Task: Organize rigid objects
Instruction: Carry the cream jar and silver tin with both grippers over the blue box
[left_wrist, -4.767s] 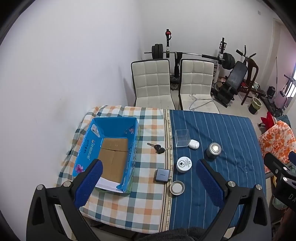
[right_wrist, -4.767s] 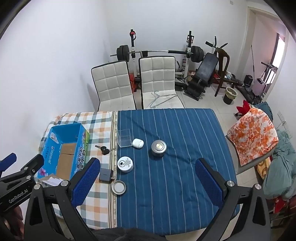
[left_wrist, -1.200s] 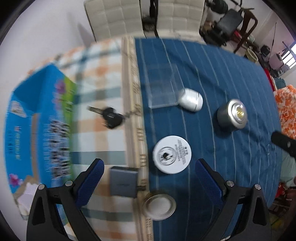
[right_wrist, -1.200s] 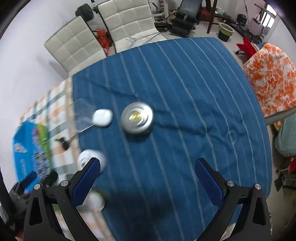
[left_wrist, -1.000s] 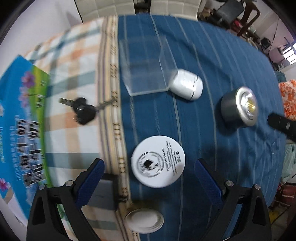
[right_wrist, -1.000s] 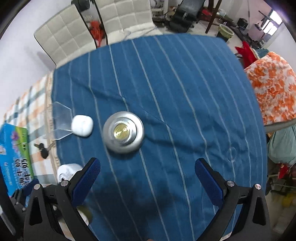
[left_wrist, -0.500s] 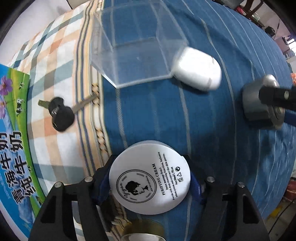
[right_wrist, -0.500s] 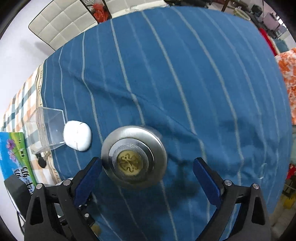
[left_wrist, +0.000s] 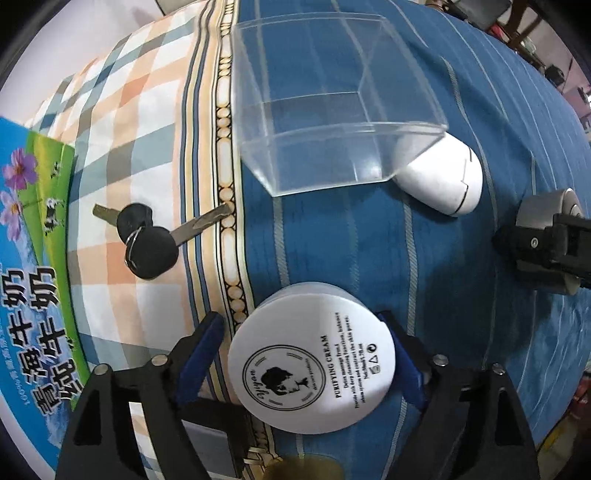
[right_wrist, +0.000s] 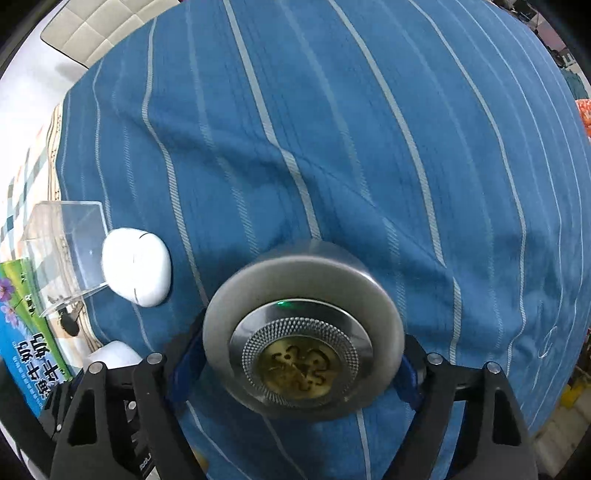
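The white cream jar (left_wrist: 312, 360) hides the tips of the left tool (left_wrist: 306, 354), so pad contact cannot be told. A gold-rimmed lid (left_wrist: 303, 472) is cut off by the bottom edge, and a grey box (left_wrist: 208, 448) sits mostly behind the tool's frame. In the right wrist view the silver round tin (right_wrist: 303, 332) is blurred at its rim and covers the right tool (right_wrist: 301, 360)'s pads.

Both views are evenly and brightly lit by soft daylight. Strong fisheye bending is seen, with black corners and the striped cloth (right_wrist: 332, 129) bulged into a dome. Soft shadows are cast beneath the white cream jar (left_wrist: 312, 363) and the metal tin (right_wrist: 303, 339). Faint glare is caught on the clear box (left_wrist: 332, 110). Slight motion blur is shown on the tin's rim.
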